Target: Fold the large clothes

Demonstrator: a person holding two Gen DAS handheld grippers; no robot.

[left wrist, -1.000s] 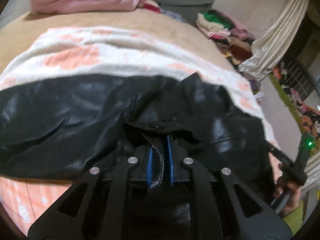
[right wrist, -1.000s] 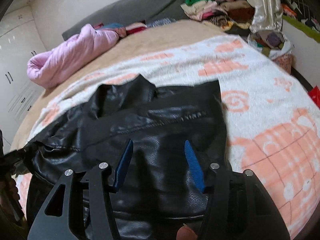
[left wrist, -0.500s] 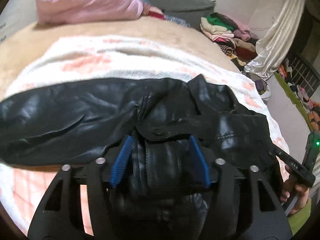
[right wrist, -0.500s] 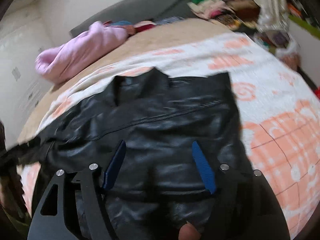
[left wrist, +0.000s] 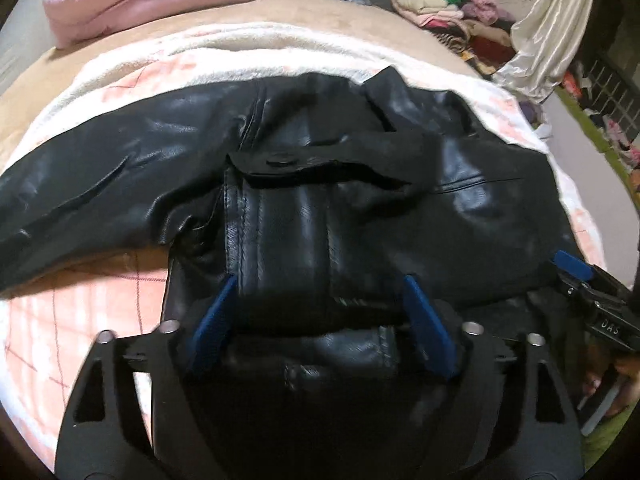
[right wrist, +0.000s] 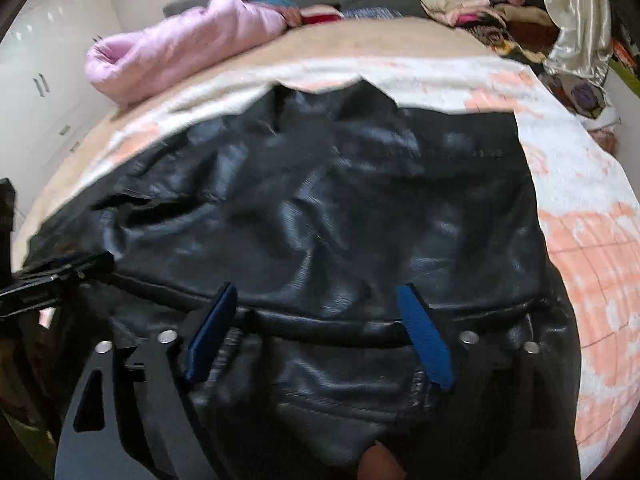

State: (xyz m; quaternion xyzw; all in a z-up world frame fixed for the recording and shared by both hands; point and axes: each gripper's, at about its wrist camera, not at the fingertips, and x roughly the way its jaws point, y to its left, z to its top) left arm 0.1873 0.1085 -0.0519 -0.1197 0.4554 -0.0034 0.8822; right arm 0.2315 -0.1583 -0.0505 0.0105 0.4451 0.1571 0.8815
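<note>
Left wrist view: the black leather jacket [left wrist: 304, 184] lies spread across a white and peach patterned blanket [left wrist: 80, 320] on the bed. The left gripper [left wrist: 320, 300] hangs over the jacket's near edge, its jaws having just been opening and now standing wide apart; a folded band of leather lies between the blue pads [left wrist: 212, 320], but neither pad presses on it. The right gripper [left wrist: 588, 284] shows at the right edge, a hand [left wrist: 616, 384] beneath it.

Right wrist view: the right gripper [right wrist: 320, 300] likewise has jaws spread wide (just been opening), over the jacket [right wrist: 320, 200] and gripping nothing. A pink quilt [right wrist: 180, 44] lies at the far side of the bed, well apart from the jacket.
</note>
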